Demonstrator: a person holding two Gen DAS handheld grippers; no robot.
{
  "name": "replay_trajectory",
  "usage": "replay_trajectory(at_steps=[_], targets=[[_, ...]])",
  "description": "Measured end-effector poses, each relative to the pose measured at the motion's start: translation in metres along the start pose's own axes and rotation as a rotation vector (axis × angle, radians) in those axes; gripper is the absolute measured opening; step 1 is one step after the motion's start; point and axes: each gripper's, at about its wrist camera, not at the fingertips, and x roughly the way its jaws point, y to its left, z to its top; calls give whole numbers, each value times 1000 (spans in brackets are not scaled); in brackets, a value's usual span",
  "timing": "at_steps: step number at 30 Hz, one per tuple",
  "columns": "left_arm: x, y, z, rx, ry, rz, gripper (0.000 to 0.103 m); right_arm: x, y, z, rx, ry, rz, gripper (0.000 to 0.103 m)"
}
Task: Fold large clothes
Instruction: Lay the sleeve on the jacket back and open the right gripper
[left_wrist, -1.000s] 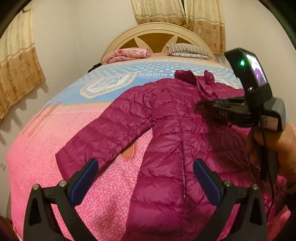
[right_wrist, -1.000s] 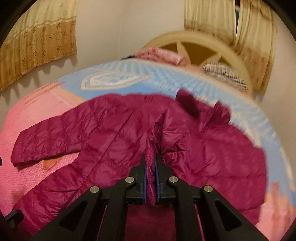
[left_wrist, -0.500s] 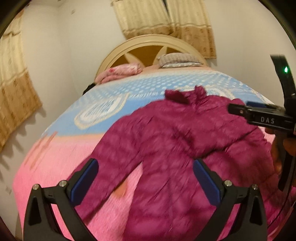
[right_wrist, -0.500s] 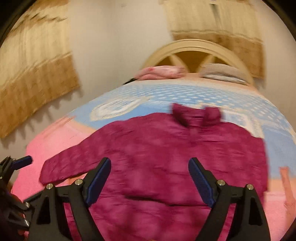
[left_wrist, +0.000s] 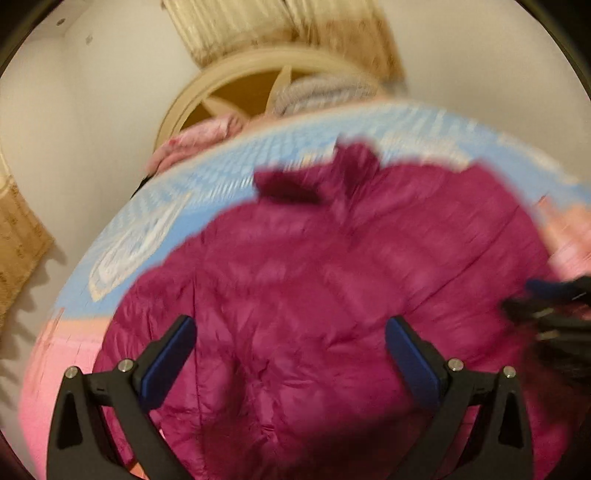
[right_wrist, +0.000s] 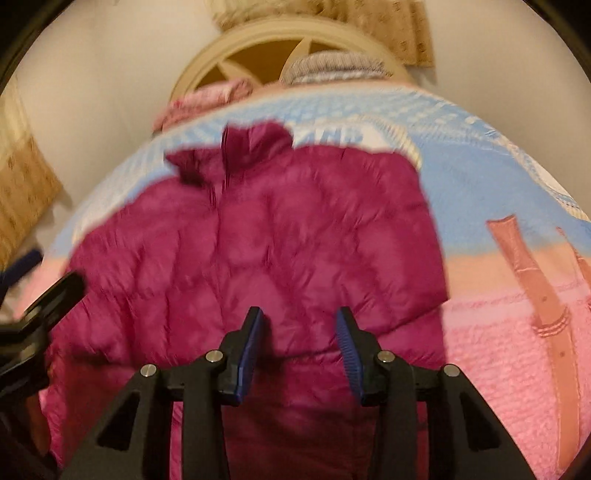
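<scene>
Both views are smeared, so we read the quilting on the magenta puffer jacket (right_wrist: 280, 251) only loosely as it lies spread on the bed (right_wrist: 491, 177), collar toward the headboard (right_wrist: 258, 44). Our left tongs (left_wrist: 290, 354) gape wide above the jacket's body, gripping nothing. Our right tongs (right_wrist: 300, 343) have just been closing, now part open over the lower front, no fabric between the pads. The hem is cut off below, and the pillows (left_wrist: 325, 92) blur together.
</scene>
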Motion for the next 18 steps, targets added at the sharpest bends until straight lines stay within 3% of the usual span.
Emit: replay_trajectory(at_steps=[2, 5, 9, 13, 18], targets=[[19, 4, -12, -14, 63, -15, 103, -4, -4, -1, -16, -5, 8, 42], [23, 12, -19, -58, 85, -60, 103, -31, -21, 10, 21, -91, 32, 42], [24, 19, -25, -94, 96, -87, 103, -47, -56, 43, 95, -163, -13, 42], [27, 20, -28, -125, 103, -103, 103, -23, -75, 73, 157, -137, -52, 39], [25, 15, -29, -120, 92, -84, 103, 25, -72, 99, 126, -111, -112, 30]])
